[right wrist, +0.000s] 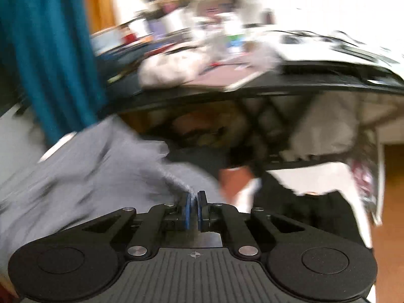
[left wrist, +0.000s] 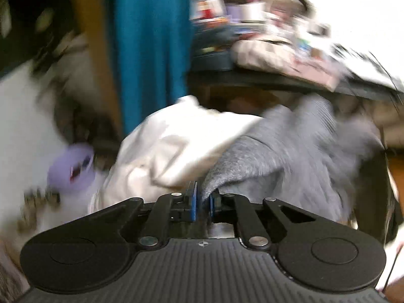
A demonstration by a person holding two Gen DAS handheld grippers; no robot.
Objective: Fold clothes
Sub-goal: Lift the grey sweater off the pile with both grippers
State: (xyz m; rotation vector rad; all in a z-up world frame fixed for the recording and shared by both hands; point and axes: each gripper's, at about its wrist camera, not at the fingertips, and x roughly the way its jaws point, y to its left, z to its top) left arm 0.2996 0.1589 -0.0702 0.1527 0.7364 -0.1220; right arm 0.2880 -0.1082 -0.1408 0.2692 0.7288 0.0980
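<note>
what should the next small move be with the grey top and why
Probably draw the two grippers apart to stretch it flat: the left gripper and right gripper each pinch an edge of the grey top, which hangs bunched between them.

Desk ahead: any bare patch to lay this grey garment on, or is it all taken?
Crowded. The desk is heaped with blurred clutter and a pale bundle. Under it, more bundles. Likeliest free patch: the white surface left of the white garment. Both grippers hold the grey garment.
</note>
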